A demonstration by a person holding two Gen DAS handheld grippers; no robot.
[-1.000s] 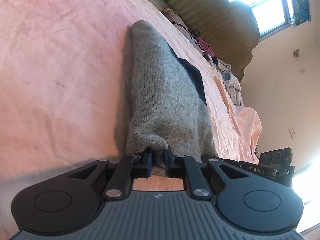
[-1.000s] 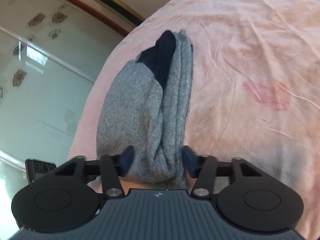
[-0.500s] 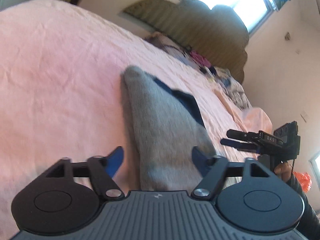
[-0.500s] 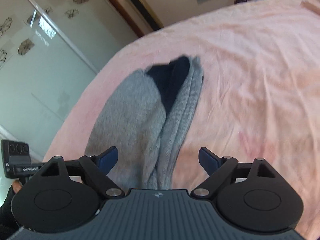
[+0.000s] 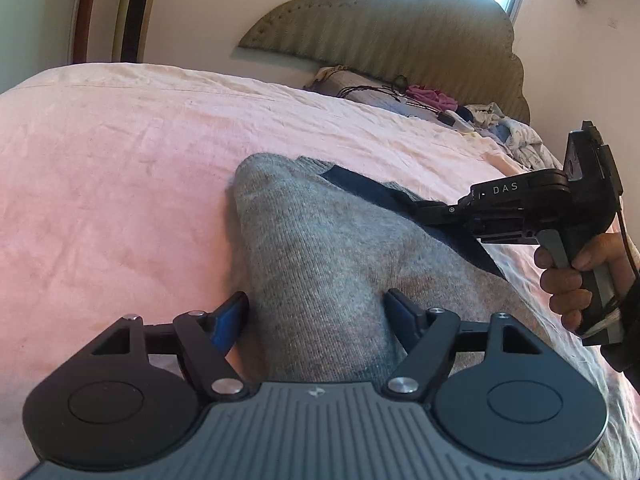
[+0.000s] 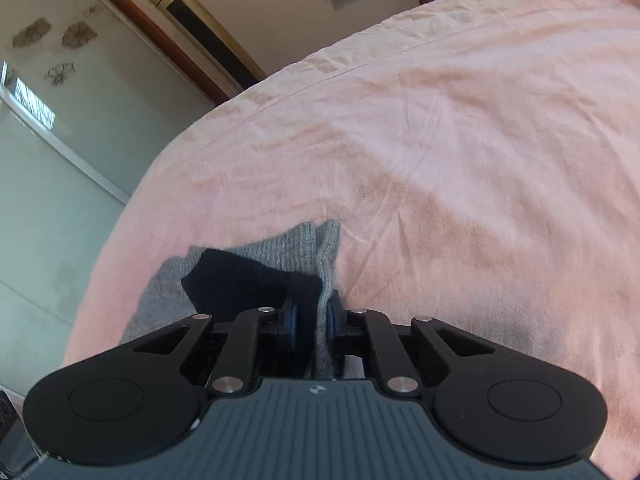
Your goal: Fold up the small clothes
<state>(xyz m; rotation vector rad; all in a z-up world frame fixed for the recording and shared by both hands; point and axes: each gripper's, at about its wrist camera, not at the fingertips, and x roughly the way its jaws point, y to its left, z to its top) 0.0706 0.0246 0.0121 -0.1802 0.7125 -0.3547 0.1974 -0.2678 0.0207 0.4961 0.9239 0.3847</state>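
Note:
A grey knit sock (image 5: 320, 248) with a dark navy patch (image 5: 372, 192) lies lengthwise on the pink bedsheet (image 5: 120, 152). My left gripper (image 5: 316, 312) is open, its jaws standing either side of the sock's near end. The right gripper (image 5: 424, 212) shows from the side at the sock's right, over the navy patch. In the right wrist view my right gripper (image 6: 311, 320) is shut on the sock (image 6: 280, 252), pinching grey and navy fabric (image 6: 240, 280) between its pads.
A padded headboard (image 5: 400, 24) stands behind the bed with a pile of clothes and cables (image 5: 440, 104) in front of it. A glass wardrobe door (image 6: 48, 160) and a wooden frame (image 6: 160, 40) lie past the bed's edge.
My left gripper let go of the sock's end and opened. My right gripper opened, moved along the sock to the navy part and shut on it.

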